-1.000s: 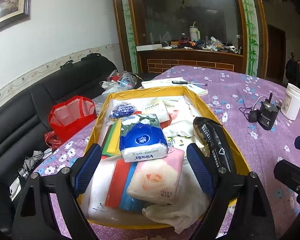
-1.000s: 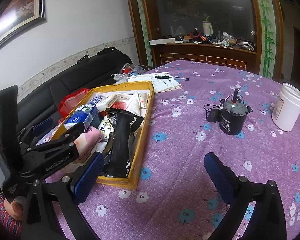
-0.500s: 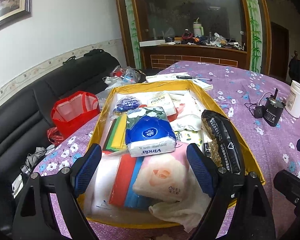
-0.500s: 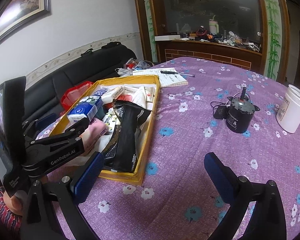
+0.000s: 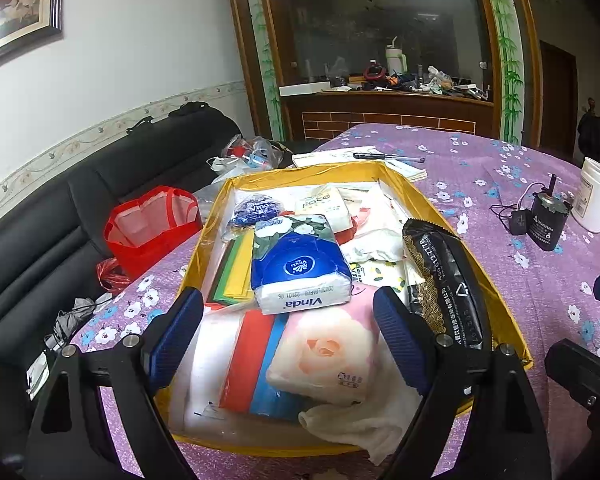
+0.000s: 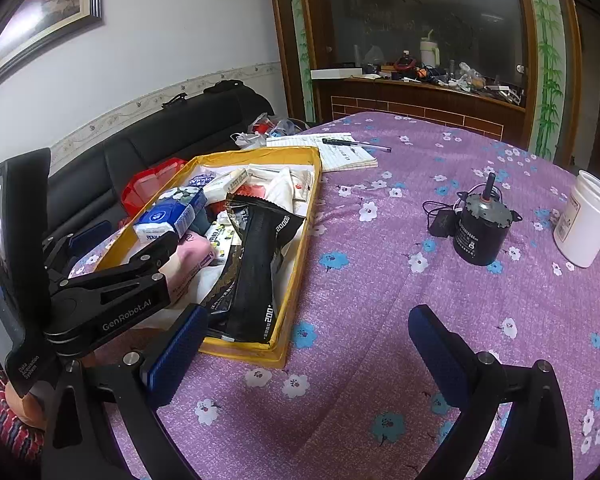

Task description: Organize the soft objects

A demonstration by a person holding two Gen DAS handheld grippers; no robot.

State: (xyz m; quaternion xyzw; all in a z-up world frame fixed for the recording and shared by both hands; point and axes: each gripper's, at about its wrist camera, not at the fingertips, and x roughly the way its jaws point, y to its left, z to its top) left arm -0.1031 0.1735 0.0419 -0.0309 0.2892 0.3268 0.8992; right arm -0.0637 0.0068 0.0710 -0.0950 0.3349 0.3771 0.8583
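**Yellow tray already stuffed, nothing in hand**

Looks mostly done: blue tissue pack (image 5: pixel 300 266), pink rose pack (image 5: pixel 326 354) and white cloth (image 5: pixel 364 424) piled in the yellow tray (image 5: pixel 496 300). Left gripper (image 5: pixel 288 336) hovering wide open over them, right gripper (image 6: pixel 306 348) open too, empty, above bare tablecloth (image 6: pixel 380 288). Maybe just tidying left.

Left gripper (image 5: pixel 288 336) – jaws wide, empty; right gripper (image 6: pixel 306 346) – same.
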